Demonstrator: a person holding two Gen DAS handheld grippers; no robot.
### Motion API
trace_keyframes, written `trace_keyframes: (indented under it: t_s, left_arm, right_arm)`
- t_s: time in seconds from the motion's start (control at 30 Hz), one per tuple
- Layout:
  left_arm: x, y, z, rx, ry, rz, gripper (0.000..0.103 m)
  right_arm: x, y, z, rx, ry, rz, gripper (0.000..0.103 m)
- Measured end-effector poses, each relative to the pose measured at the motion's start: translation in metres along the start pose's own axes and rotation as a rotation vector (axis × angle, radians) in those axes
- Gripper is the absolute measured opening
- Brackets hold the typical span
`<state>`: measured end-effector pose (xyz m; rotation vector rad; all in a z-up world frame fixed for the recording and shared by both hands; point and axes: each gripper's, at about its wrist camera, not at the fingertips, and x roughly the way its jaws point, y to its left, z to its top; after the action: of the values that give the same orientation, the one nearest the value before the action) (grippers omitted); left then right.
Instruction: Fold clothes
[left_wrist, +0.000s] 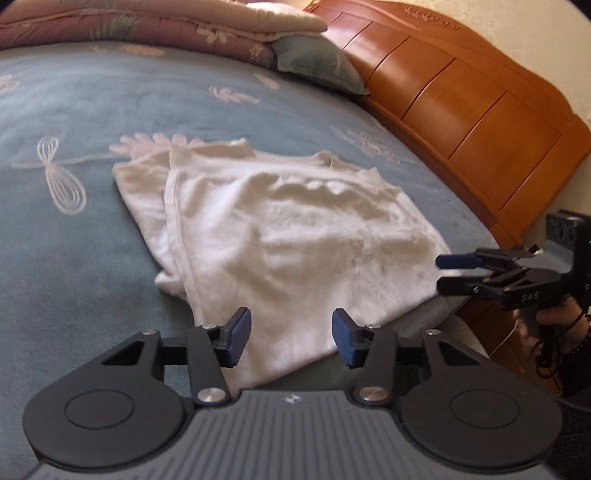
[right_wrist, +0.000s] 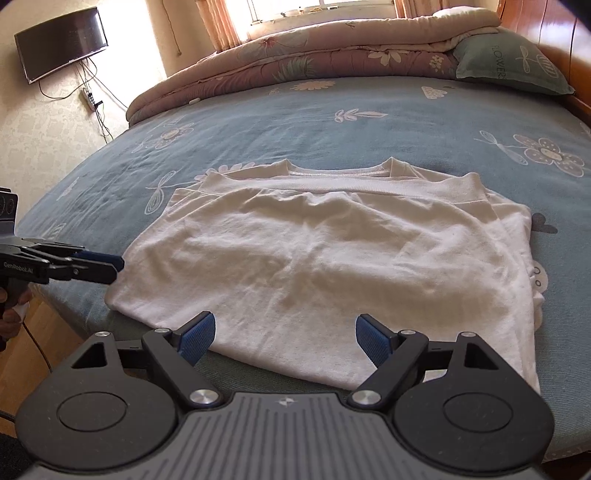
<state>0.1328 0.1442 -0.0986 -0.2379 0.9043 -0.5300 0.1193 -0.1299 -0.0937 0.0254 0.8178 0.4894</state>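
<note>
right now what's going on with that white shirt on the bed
A person is folding a white T-shirt on a bed with a blue floral sheet, holding a two-finger gripper in each hand. The shirt lies partly folded near the bed's edge, its sides turned in and the collar on the far side. The left gripper and the right gripper are both open at the near hem, and neither is gripping the fabric.

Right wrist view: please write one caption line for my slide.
Open right gripper above partly folded white cotton shirt on blue floral bedsheet; left gripper at left.
</note>
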Motion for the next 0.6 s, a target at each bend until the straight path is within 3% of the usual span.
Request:
trace_keyframes:
  t_s: [0.13, 0.2, 0.27, 0.47, 0.57, 0.6]
  left_arm:
    - [-0.012, 0.003, -0.018, -0.050, -0.006, -0.005, 0.057]
    - [-0.021, -0.004, -0.015, -0.021, -0.009, 0.043, 0.060]
    - [-0.023, -0.014, -0.006, 0.029, -0.019, 0.098, 0.072]
    - [-0.003, -0.039, 0.025, 0.099, -0.062, 0.148, 0.074]
    - [0.011, -0.039, 0.033, 0.077, -0.074, 0.162, 0.078]
    - [0.016, -0.034, 0.033, 0.050, -0.066, 0.176, 0.080]
  right_arm:
    - [-0.006, -0.018, -0.009, 0.009, 0.004, -0.060, 0.092]
    - [-0.009, -0.028, -0.014, 0.030, -0.006, -0.073, 0.092]
    - [-0.011, -0.038, -0.014, 0.056, -0.026, -0.076, 0.094]
    - [-0.001, -0.056, -0.020, 0.107, -0.028, -0.124, 0.095]
    - [0.003, -0.065, -0.035, 0.121, -0.004, -0.145, 0.096]
    - [0.001, -0.067, -0.040, 0.123, -0.014, -0.134, 0.103]
